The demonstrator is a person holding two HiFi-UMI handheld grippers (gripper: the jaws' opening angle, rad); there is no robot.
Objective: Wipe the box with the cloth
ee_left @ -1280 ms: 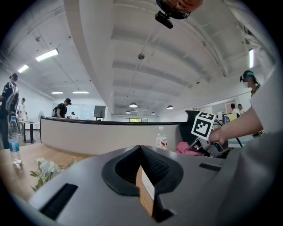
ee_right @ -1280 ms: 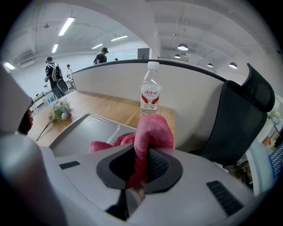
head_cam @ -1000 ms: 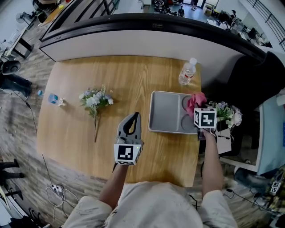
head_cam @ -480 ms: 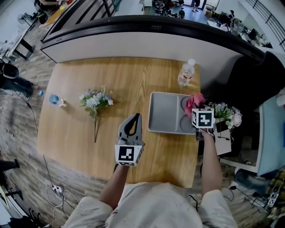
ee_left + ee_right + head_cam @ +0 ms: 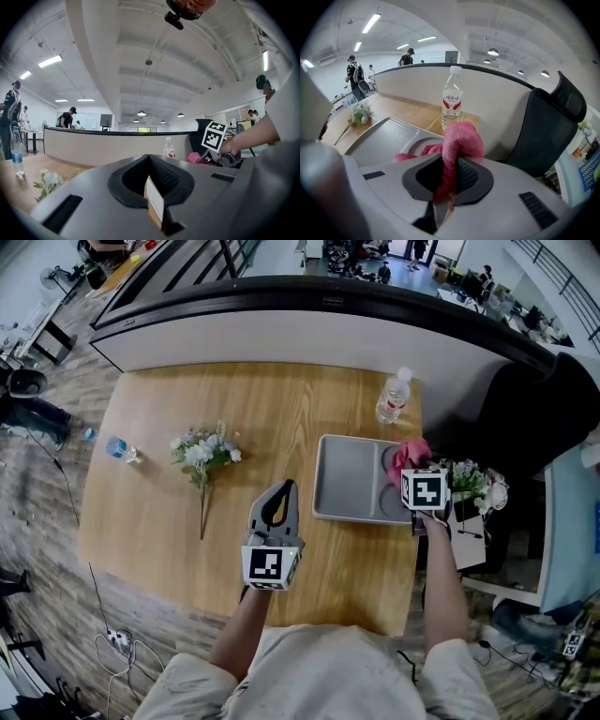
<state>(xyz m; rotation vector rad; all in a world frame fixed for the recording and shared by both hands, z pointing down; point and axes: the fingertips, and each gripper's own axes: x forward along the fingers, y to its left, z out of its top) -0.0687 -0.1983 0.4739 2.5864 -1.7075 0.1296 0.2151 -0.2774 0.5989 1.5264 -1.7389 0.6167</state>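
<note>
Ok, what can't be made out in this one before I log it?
- Whether the cloth touches the tray: head view, the right gripper covers that spot; right gripper view, its own body blocks it.
- Print on the bottle label: too small in every view.
- Tray's near right corner: head view, under the right gripper.

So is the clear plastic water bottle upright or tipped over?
Upright: the clear plastic bottle stands on the wooden table, white cap uppermost.

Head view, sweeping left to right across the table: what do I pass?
Small bottle → flowers → left tool → tray → right tool, shut on the cloth.
</note>
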